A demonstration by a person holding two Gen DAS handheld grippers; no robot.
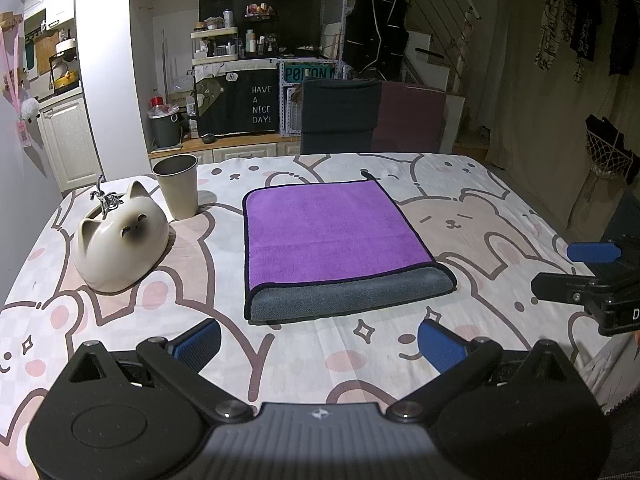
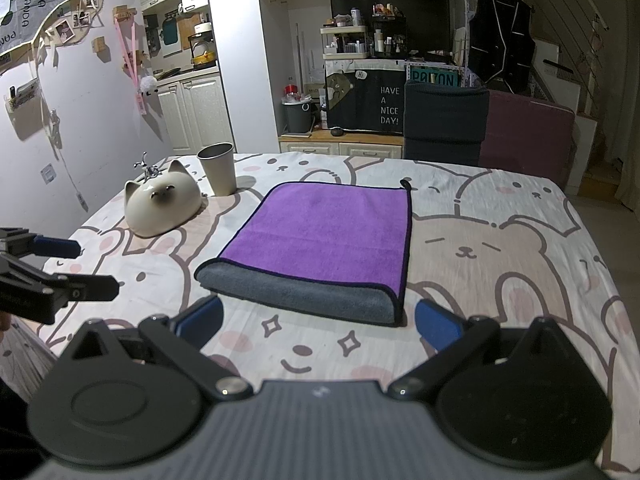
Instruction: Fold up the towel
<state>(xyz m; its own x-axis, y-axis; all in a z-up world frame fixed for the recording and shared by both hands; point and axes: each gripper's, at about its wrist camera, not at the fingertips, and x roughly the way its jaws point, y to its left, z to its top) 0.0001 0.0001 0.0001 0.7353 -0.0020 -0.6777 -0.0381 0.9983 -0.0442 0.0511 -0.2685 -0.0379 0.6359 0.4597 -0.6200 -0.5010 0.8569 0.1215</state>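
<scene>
While both grippers gape, one folded towel, one cup

White cabinets; dark chair behind bunny-print table; dim light.

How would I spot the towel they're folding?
Find the table with the cartoon-bunny cloth. Right of the cat-shaped ceramic bowl and metal cup lies the towel: flat, purple on top, with a grey folded edge nearest the grippers.

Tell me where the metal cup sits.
In both views the metal cup stands upright at the table's far left, just behind the cat bowl and left of the folded towel.
</scene>
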